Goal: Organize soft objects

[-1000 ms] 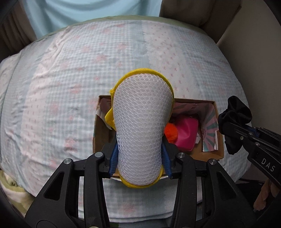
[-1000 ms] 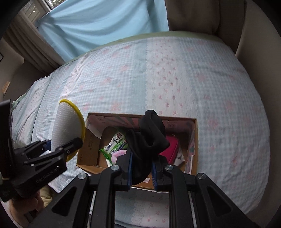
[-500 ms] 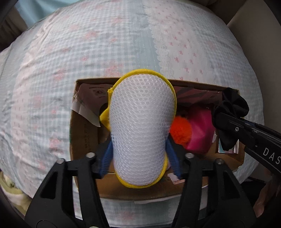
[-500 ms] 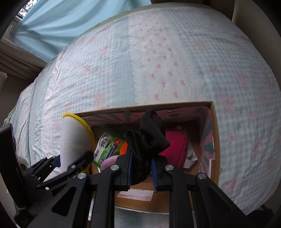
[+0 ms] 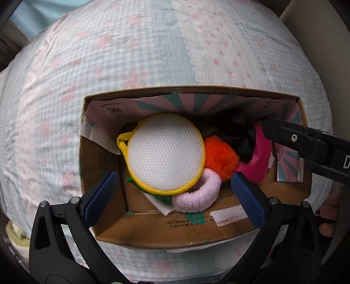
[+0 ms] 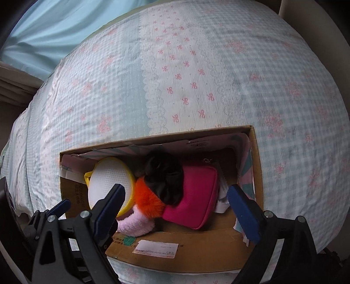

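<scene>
A cardboard box [image 5: 175, 236] [image 6: 196, 251] sits on the bed. Inside lie a white mesh pad with yellow trim [image 5: 166, 155] [image 6: 107, 181], a black scrunchie [image 5: 234, 133] [image 6: 166, 177], an orange pompom [image 5: 221, 157] [image 6: 146, 201], a pink fluffy scrunchie [image 5: 199, 194] [image 6: 135, 225] and a magenta pouch [image 5: 256, 161] [image 6: 194, 196]. My left gripper [image 5: 175, 196] is open and empty above the box's near edge. My right gripper [image 6: 177, 209] is open and empty over the box; it also shows in the left wrist view [image 5: 306, 142].
The bed carries a pale blue checked quilt with pink flowers [image 5: 131, 54] [image 6: 196, 76]. A green packet and a white paper [image 5: 159, 203] lie under the mesh pad. A blue curtain [image 6: 54, 28] hangs at the far left. A beige wall [image 6: 317, 19] stands on the right.
Both grippers moved down over the box and opened. The mesh pad left the left gripper and the black scrunchie left the right gripper; both now lie in the box.
</scene>
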`<state>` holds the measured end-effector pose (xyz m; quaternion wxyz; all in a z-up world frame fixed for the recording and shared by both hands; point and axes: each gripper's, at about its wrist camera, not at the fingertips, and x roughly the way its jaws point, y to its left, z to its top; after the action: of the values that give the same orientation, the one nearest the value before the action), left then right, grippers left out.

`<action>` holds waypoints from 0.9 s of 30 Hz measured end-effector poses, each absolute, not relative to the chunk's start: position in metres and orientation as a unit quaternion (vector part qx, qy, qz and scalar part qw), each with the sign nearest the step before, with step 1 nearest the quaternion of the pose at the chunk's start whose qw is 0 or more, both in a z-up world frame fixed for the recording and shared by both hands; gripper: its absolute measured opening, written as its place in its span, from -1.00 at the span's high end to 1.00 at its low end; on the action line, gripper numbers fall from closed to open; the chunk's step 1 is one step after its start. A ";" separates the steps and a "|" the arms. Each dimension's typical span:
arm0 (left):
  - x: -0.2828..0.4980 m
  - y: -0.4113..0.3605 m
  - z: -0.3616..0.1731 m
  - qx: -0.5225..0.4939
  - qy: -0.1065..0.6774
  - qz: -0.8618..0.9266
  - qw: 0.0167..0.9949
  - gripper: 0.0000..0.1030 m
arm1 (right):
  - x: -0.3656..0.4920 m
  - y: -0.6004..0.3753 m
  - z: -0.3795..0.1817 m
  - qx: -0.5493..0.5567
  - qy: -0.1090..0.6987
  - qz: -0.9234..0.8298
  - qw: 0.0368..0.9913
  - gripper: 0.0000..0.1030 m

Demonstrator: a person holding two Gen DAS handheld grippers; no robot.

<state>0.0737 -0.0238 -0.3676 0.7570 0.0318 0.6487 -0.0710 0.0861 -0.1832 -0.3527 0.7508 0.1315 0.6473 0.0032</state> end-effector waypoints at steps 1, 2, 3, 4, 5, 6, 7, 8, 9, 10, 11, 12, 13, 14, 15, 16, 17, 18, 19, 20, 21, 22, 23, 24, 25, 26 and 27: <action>0.074 -0.023 -0.367 0.029 0.649 -0.070 0.757 -0.99 | 0.086 -0.183 -0.352 0.131 0.647 0.004 0.751 -0.82; 0.074 -0.022 -0.366 0.028 0.648 -0.069 0.758 -0.99 | 0.086 -0.182 -0.350 0.131 0.646 0.005 0.752 -0.82; 0.075 -0.021 -0.365 0.026 0.648 -0.068 0.758 -0.99 | 0.087 -0.182 -0.349 0.130 0.645 0.005 0.753 -0.82; 0.075 -0.020 -0.365 0.025 0.648 -0.067 0.758 -0.99 | 0.087 -0.181 -0.347 0.128 0.644 0.006 0.754 -0.82; 0.075 -0.020 -0.364 0.025 0.649 -0.066 0.758 -0.99 | 0.086 -0.181 -0.345 0.125 0.644 0.007 0.755 -0.82; 0.074 -0.020 -0.363 0.024 0.648 -0.065 0.758 -0.99 | 0.086 -0.180 -0.344 0.124 0.643 0.007 0.756 -0.82; 0.074 -0.019 -0.362 0.022 0.647 -0.065 0.759 -0.99 | 0.085 -0.180 -0.342 0.123 0.642 0.008 0.757 -0.82; 0.073 -0.019 -0.360 0.022 0.647 -0.064 0.760 -0.99 | 0.084 -0.180 -0.340 0.122 0.641 0.009 0.757 -0.82; 0.072 -0.019 -0.357 0.021 0.646 -0.063 0.760 -0.99 | 0.082 -0.179 -0.335 0.121 0.640 0.010 0.759 -0.82; 0.071 -0.018 -0.353 0.020 0.644 -0.063 0.762 -0.99 | 0.081 -0.180 -0.331 0.120 0.639 0.011 0.760 -0.82; 0.069 -0.017 -0.349 0.018 0.642 -0.063 0.764 -0.99 | 0.078 -0.181 -0.323 0.121 0.635 0.012 0.763 -0.82; 0.067 -0.017 -0.343 0.017 0.639 -0.063 0.767 -0.99 | 0.077 -0.181 -0.316 0.120 0.631 0.012 0.766 -0.82; 0.065 -0.016 -0.334 0.018 0.634 -0.062 0.771 -0.99 | 0.074 -0.182 -0.307 0.116 0.627 0.012 0.770 -0.82; 0.064 -0.015 -0.326 0.018 0.629 -0.061 0.775 -0.99 | 0.072 -0.183 -0.297 0.112 0.621 0.013 0.775 -0.82; 0.062 -0.014 -0.314 0.017 0.622 -0.060 0.781 -0.99 | 0.069 -0.184 -0.284 0.107 0.613 0.014 0.783 -0.82; 0.060 -0.013 -0.302 0.016 0.613 -0.060 0.787 -0.99 | 0.067 -0.184 -0.272 0.101 0.606 0.014 0.789 -0.82; 0.058 -0.011 -0.290 0.015 0.605 -0.058 0.794 -0.99 | 0.063 -0.185 -0.255 0.093 0.596 0.015 0.798 -0.82; 0.056 -0.009 -0.274 0.014 0.594 -0.056 0.802 -0.99 | 0.061 -0.186 -0.242 0.088 0.588 0.015 0.804 -0.82; 0.054 -0.007 -0.259 0.012 0.584 -0.054 0.810 -0.99 | 0.057 -0.188 -0.226 0.082 0.578 0.014 0.812 -0.82; 0.052 -0.005 -0.244 0.009 0.573 -0.052 0.818 -0.99 | 0.053 -0.190 -0.210 0.077 0.567 0.013 0.820 -0.82; 0.050 -0.003 -0.227 0.008 0.562 -0.050 0.825 -1.00 | 0.050 -0.190 -0.196 0.073 0.558 0.012 0.827 -0.82; 0.048 -0.001 -0.212 0.007 0.551 -0.048 0.833 -1.00 | 0.047 -0.191 -0.182 0.069 0.548 0.011 0.834 -0.82; 0.045 0.001 -0.194 0.006 0.537 -0.047 0.842 -1.00 | 0.042 -0.192 -0.162 0.062 0.532 0.009 0.844 -0.82; 0.042 0.004 -0.175 0.005 0.522 -0.045 0.852 -1.00 | 0.039 -0.192 -0.149 0.056 0.520 0.006 0.852 -0.82; 0.041 0.006 -0.159 0.004 0.507 -0.043 0.861 -1.00 | 0.035 -0.192 -0.136 0.051 0.508 0.003 0.860 -0.82; 0.039 0.008 -0.143 0.001 0.492 -0.040 0.870 -1.00 | 0.031 -0.193 -0.118 0.043 0.492 -0.001 0.870 -0.82; 0.036 0.011 -0.127 -0.002 0.476 -0.039 0.879 -1.00 | 0.028 -0.194 -0.107 0.039 0.481 -0.003 0.876 -0.82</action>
<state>0.0360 0.0105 -0.1274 0.8786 -0.0020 0.4759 -0.0392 0.0275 -0.1941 -0.1068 0.8757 0.0394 0.4813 -0.0031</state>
